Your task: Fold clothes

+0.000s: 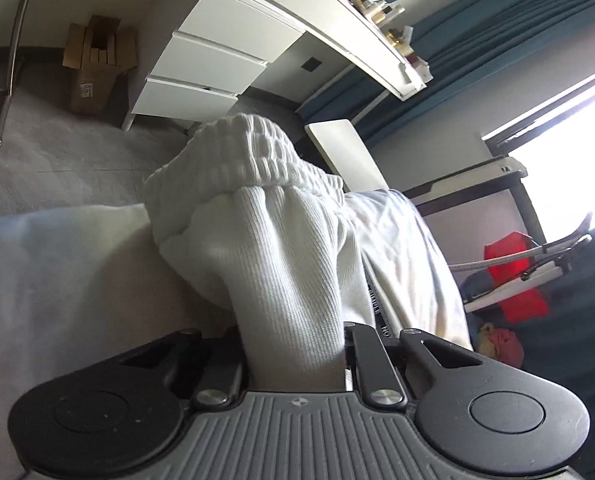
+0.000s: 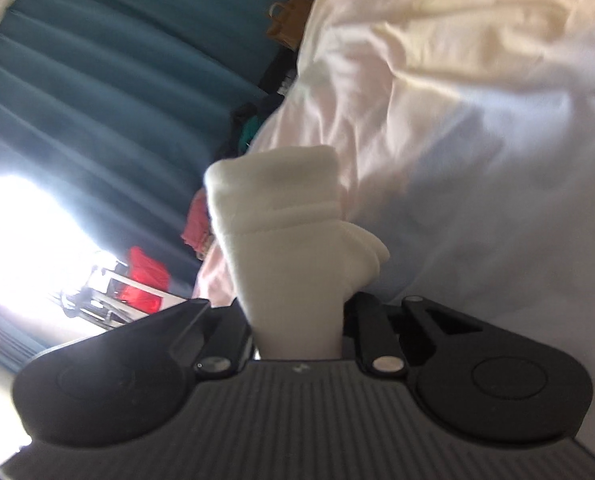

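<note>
My left gripper (image 1: 295, 354) is shut on a white ribbed sock (image 1: 281, 240), held up off the bed; its waffle-knit cuff (image 1: 249, 152) is folded over at the top. The fingertips are hidden by the fabric. My right gripper (image 2: 297, 330) is shut on a white sock (image 2: 281, 232) too, bunched, with its cuff end upward; this view is blurred. I cannot tell whether both views show one sock or a pair. A white bedsheet (image 1: 57, 280) lies below, also in the right wrist view (image 2: 477, 160).
A white drawer unit (image 1: 213, 60) and desk (image 1: 337, 20) with small items stand behind, with a cardboard box (image 1: 97, 64) on the grey carpet. Teal curtains (image 2: 97, 80) flank a bright window (image 1: 569, 160). A red item (image 1: 517, 276) sits by a rack.
</note>
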